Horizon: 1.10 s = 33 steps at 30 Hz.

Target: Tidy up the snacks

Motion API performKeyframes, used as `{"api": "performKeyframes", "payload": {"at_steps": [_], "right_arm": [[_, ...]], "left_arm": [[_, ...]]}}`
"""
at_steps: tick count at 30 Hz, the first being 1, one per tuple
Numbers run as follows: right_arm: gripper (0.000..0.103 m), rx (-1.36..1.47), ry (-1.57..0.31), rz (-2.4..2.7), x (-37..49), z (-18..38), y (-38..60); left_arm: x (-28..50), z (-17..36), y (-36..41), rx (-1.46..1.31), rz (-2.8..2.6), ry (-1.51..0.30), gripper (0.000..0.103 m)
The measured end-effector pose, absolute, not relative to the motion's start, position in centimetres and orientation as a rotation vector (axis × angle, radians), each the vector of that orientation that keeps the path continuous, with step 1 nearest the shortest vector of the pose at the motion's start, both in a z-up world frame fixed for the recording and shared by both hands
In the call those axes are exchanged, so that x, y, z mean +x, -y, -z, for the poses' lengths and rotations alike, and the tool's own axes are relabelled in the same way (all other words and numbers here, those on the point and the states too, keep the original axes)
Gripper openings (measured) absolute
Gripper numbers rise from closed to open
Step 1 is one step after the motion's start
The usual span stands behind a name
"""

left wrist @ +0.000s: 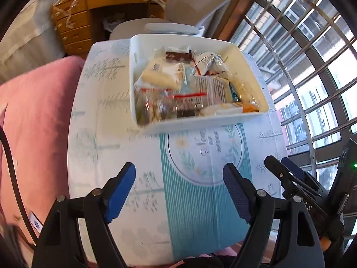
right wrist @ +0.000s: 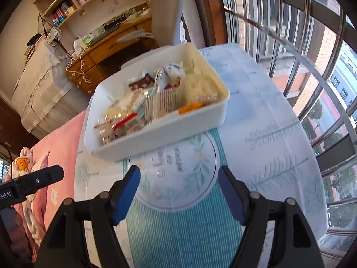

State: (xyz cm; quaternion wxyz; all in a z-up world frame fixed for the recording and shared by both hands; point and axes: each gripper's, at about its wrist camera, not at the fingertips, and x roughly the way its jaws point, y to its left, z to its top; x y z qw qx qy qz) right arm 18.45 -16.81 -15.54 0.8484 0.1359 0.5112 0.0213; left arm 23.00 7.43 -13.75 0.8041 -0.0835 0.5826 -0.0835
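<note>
While both tools hang over the bare printed tablecloth [left wrist: 196, 201], nothing is held: the left gripper [left wrist: 178, 194] is spread wide and empty, and so is the right gripper [right wrist: 178, 192]. The snacks [left wrist: 189, 84] are piled loosely inside the white bin [left wrist: 200, 124], which is set on the cloth just beyond the fingertips. No packets are seen on the cloth outside the bin, so the gathering step is judged nearly done. A reach forward into the bin would be called for if tidying is needed. Behind the bin a grey chair [left wrist: 200, 2] and a wooden desk [left wrist: 75, 26] are seen; beside it, window bars [left wrist: 312, 67]; on its other side, a pink blanket [left wrist: 35, 116].
</note>
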Motion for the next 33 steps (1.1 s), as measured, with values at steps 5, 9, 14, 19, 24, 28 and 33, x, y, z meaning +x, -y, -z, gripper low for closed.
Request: {"api": "performKeyframes", "payload": {"at_steps": [5, 9, 14, 19, 24, 28, 33], "right_arm": [[0.074, 0.224, -1.096, -0.108, 15.7, 14.6, 17.2], [0.08, 0.159, -1.084, -0.132, 13.2, 12.3, 18.4], [0.081, 0.109, -1.094, -0.117, 10.6, 8.7, 20.1], [0.082, 0.098, -1.082, -0.137, 7.8, 5.3, 20.8], [0.083, 0.021, -1.03, -0.143, 4.0, 2.7, 19.8], [0.097, -0.009, -0.959, -0.182, 1.4, 1.4, 19.4], [0.103, 0.011, -0.926, -0.204, 0.8, 1.2, 19.9]], "left_arm": [[18.2, 12.5, -6.9, -0.262, 0.062, -1.174, 0.08], [15.5, 10.7, -5.3, -0.217, 0.034, -1.139, 0.081], [11.9, 7.3, -2.8, -0.156, 0.02, -1.102, 0.085], [8.9, 4.3, -0.7, -0.113, 0.0, -1.035, 0.092], [6.9, 3.1, 0.9, -0.085, -0.015, -1.033, 0.1], [5.3, 1.9, 1.3, -0.086, -0.068, -0.974, 0.102], [3.4, 1.1, 2.0, -0.065, -0.118, -0.91, 0.102]]}}
